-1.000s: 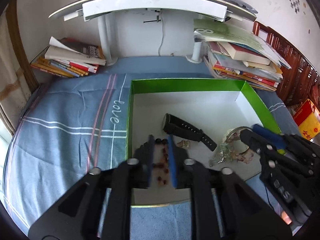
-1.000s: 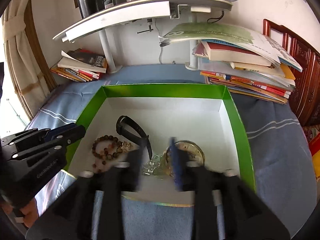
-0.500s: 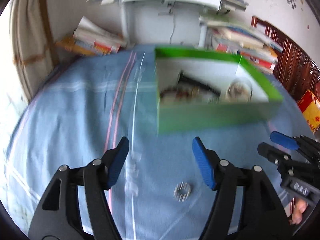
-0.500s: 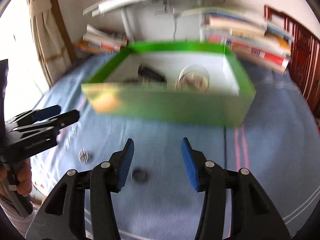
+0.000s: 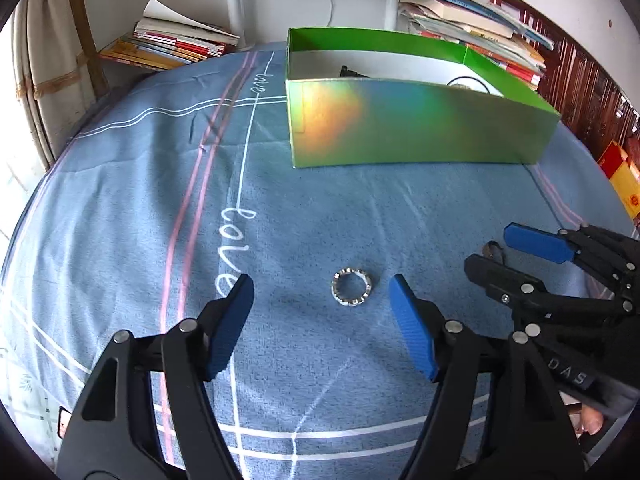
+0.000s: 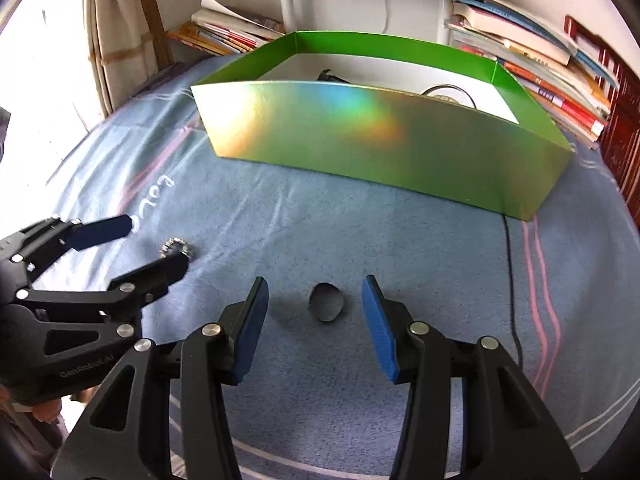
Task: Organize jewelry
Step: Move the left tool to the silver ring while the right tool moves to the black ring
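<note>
The left gripper [image 5: 320,312] is spread wide around a silver ring [image 5: 351,289] lying on the blue cloth [image 5: 120,200]. The right gripper [image 6: 314,312] is likewise spread, flanking a dark ring [image 6: 327,307]. The green box [image 6: 380,148] sits toward the cloth's far edge.

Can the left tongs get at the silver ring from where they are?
Probably yes: the left tongs are open, with the ring lying on the cloth between the fingers and nothing in the way.

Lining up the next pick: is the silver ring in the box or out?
Out. The silver ring lies on the blue cloth, between the open left gripper's fingers, short of the green box.
</note>
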{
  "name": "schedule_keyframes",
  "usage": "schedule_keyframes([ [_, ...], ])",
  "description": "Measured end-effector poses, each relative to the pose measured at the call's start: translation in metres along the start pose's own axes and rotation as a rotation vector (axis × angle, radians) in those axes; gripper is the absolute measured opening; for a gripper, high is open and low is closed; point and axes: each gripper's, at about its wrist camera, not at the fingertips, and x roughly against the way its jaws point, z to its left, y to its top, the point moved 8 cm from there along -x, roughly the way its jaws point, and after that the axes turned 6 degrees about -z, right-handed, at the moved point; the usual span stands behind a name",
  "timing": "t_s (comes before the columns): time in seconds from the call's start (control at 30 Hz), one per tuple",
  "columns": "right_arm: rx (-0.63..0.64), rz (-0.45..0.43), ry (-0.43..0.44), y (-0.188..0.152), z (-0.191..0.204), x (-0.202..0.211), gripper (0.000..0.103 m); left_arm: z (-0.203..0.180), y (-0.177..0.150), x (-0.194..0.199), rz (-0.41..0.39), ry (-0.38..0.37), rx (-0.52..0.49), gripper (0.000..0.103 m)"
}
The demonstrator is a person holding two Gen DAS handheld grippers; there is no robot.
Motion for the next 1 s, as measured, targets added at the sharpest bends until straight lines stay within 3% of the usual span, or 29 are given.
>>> schedule_keyframes([
  [0.2, 0.001, -0.004, -0.051, -0.005, -0.015, 0.003, 0.049, -0.001, -0.003, 0.000, 0.006, 0.002, -0.002, 0.070],
  [0.47, -0.095, -0.017, -0.148, -0.007, -0.053, 0.006, 0.049, -0.002, -0.006, -0.002, 0.012, -0.003, 0.000, 0.070],
  [1.0, -0.088, -0.030, -0.142, -0.008, -0.048, 0.006, 0.054, -0.004, -0.005, -0.006, 0.010, -0.002, 0.006, 0.080],
])
